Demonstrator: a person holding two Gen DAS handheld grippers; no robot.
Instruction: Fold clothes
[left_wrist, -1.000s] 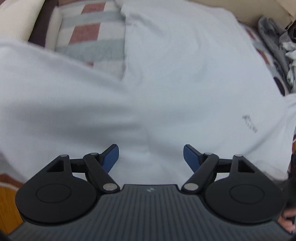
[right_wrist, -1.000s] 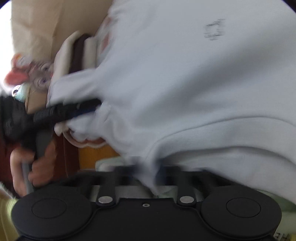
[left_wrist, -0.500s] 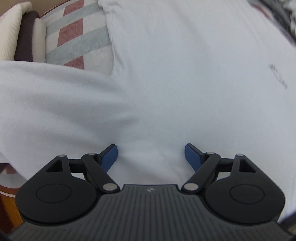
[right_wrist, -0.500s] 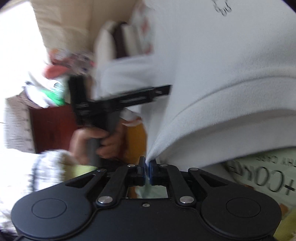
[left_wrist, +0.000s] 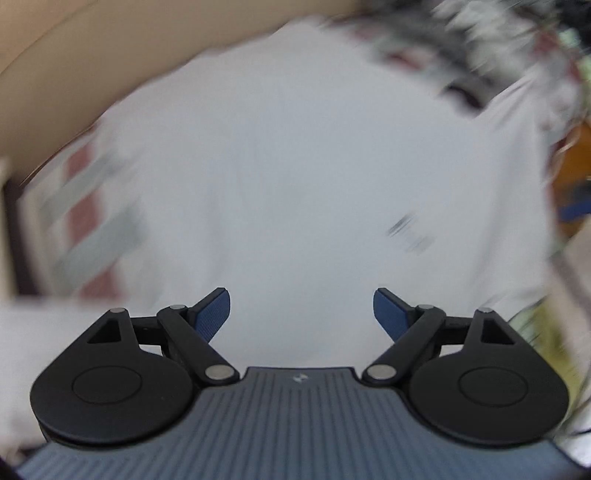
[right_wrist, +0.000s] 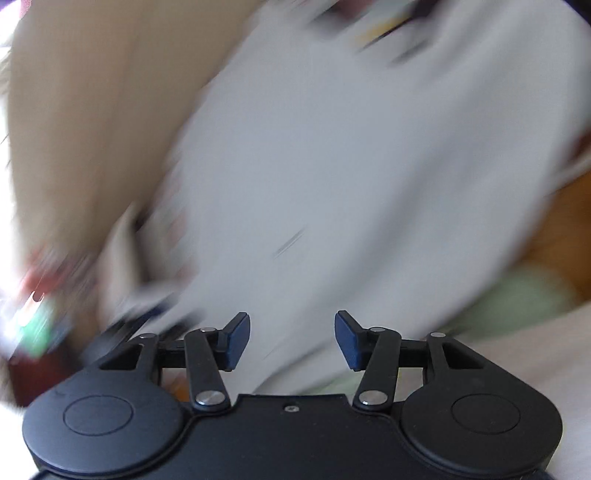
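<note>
Both views are heavily smeared, so I report only what holds up. The white shirt (left_wrist: 295, 177) lies spread across the patterned striped cover (left_wrist: 92, 229) and fills most of each view; a small dark print (left_wrist: 410, 234) shows on its chest. My left gripper (left_wrist: 301, 314) has its fingers spread wide with nothing between them, above the near part of the cloth. My right gripper (right_wrist: 292, 338) likewise has its fingers apart and empty, over the shirt's near edge. A heap of other garments (left_wrist: 517, 44) sits at the far right, blurred.

Judgement: I am between folds, with neither gripper holding cloth. The next move calls for choosing an edge or sleeve, lowering the spread fingers over it and pinching before carrying it across. I cannot locate the sleeves reliably through this blur.
</note>
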